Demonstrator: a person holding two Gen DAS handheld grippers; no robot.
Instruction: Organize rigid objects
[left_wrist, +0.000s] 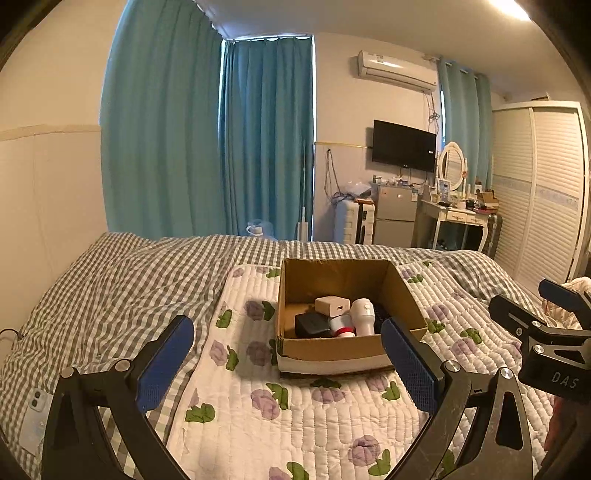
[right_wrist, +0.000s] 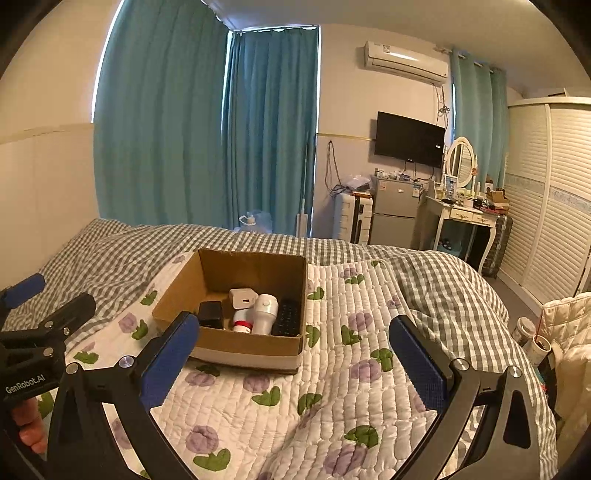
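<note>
An open cardboard box (left_wrist: 332, 354) (right_wrist: 251, 345) sits on a floral quilted mat (left_wrist: 280, 417) on the bed. It holds a white charger (left_wrist: 332, 305) (right_wrist: 242, 298), a black block (left_wrist: 311, 325) (right_wrist: 211, 314), a red-and-white bottle (left_wrist: 341, 325) (right_wrist: 243, 320), a white bottle (left_wrist: 363, 315) (right_wrist: 265, 313) and a black remote (right_wrist: 287, 316). My left gripper (left_wrist: 288, 363) is open and empty, just short of the box. My right gripper (right_wrist: 295, 363) is open and empty, in front of the box and to its right. Each gripper also shows at the edge of the other's view.
A white phone (left_wrist: 35, 417) lies on the checked bedcover (left_wrist: 122, 291) at the left. A quilted bag and jars (right_wrist: 532, 332) stand beside the bed at the right. A fridge, dresser and wardrobe stand far behind.
</note>
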